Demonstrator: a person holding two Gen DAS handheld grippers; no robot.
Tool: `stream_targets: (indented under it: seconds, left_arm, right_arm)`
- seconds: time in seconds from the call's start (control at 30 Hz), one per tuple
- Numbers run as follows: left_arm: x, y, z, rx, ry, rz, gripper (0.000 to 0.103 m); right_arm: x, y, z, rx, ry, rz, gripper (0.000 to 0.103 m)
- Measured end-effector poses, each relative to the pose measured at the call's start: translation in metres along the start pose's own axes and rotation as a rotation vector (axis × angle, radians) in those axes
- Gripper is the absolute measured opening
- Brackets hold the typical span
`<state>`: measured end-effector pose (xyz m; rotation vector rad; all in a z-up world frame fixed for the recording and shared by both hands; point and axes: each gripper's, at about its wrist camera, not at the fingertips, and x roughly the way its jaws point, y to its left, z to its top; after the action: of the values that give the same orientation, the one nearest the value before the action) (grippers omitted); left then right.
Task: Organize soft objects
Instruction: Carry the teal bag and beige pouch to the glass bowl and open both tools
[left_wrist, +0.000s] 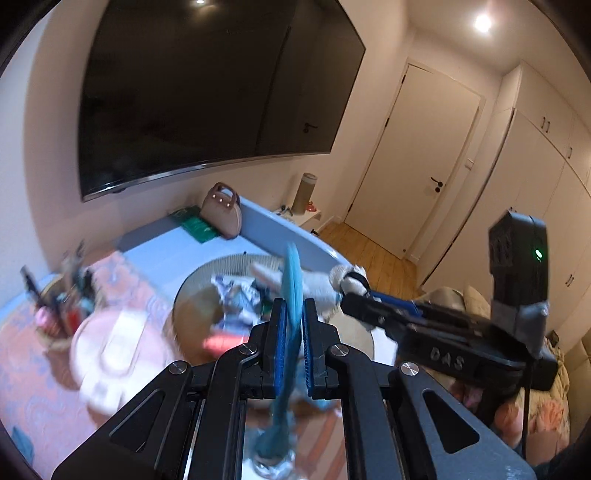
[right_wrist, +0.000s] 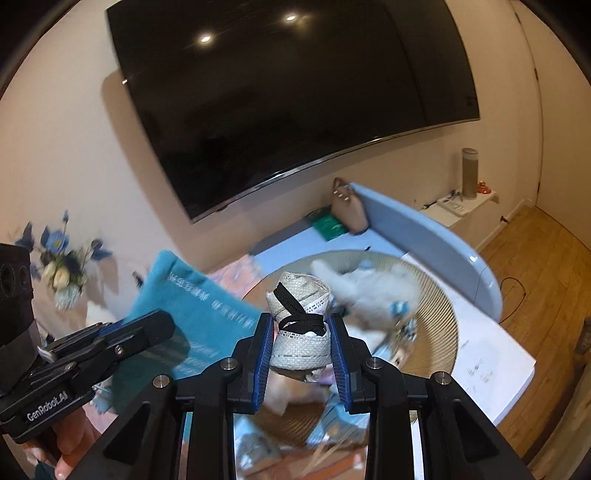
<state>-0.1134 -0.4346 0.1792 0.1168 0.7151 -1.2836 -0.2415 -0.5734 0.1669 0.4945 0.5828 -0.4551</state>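
My left gripper (left_wrist: 293, 308) is shut on a teal cloth (left_wrist: 291, 280), which I see edge-on between the blue pads with the rest hanging below. In the right wrist view the same cloth (right_wrist: 192, 310) spreads flat from the left gripper (right_wrist: 162, 326). My right gripper (right_wrist: 300, 319) is shut on a rolled white woven band with a black strap (right_wrist: 299, 332). From the left wrist view the right gripper (left_wrist: 349, 304) comes in from the right with the roll (left_wrist: 347, 278) at its tip. Both are held above a round woven basket (right_wrist: 436, 295) where a white plush toy (right_wrist: 369, 288) lies.
The basket (left_wrist: 229, 262) sits on a pale blue table with a raised edge (right_wrist: 424, 229). A brown handbag (left_wrist: 223, 214), a green book (left_wrist: 195, 225), a pen holder (left_wrist: 55, 306), a pink tray (left_wrist: 110, 347) and a flower vase (right_wrist: 62, 273) stand around it. A large TV (right_wrist: 288, 92) hangs behind.
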Motion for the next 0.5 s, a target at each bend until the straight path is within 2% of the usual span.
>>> stream_targets:
  seconds: [0.17,0.33,0.4,0.43,0.5]
  left_arm:
    - [0.04,0.013,0.024,-0.064,0.007,0.026,0.006]
    - [0.063,0.02,0.032,-0.058,0.053,0.069,0.007]
    - [0.07,0.026,0.033,-0.083,0.111,0.053,0.017]
    - [0.069,0.028,0.032,-0.091,0.12,0.052,0.027]
    - [0.065,0.03,0.03,-0.091,0.11,0.053,0.027]
  right_arm:
    - [0.014,-0.009,0.007,0.012,0.011,-0.007,0.029]
    - [0.037,-0.009,0.002,-0.016,0.063,-0.036,0.029]
    - [0.046,-0.01,-0.003,-0.015,0.101,-0.022,0.032]
    - [0.049,-0.011,-0.005,-0.012,0.12,-0.012,0.036]
    - [0.049,-0.011,-0.007,-0.009,0.125,-0.012,0.069]
